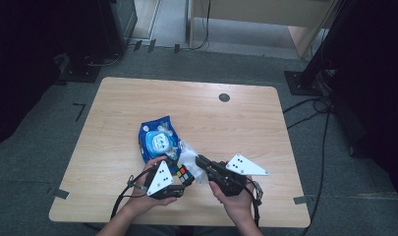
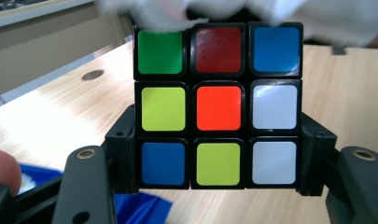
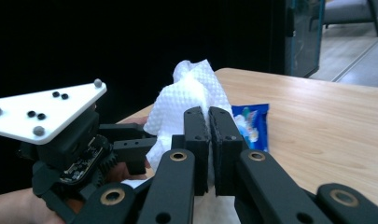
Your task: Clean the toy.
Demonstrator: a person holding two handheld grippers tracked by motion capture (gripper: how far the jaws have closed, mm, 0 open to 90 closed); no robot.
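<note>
Jaws of the left gripper (image 1: 179, 183) clamp a cube (image 2: 218, 105) by its two sides, holding it above the near edge of the table (image 1: 137, 98) with a mixed-colour face toward that gripper's camera. Behind it lies a blue wipes pack (image 1: 158, 139). To the right, the right gripper (image 3: 209, 122) has its jaws pressed together on a white wipe (image 3: 189, 93), raised beside the cube. Wiping the cube looks like the step in hand; next, the wipe must be brought onto a face and rubbed across it while the left grip stays firm.

Glossy plastic puzzle cube (image 2: 218, 106), dimpled white paper wipe (image 3: 189, 95), shiny blue foil-like pack (image 1: 158, 139), matt pale wood table (image 1: 137, 98).
</note>
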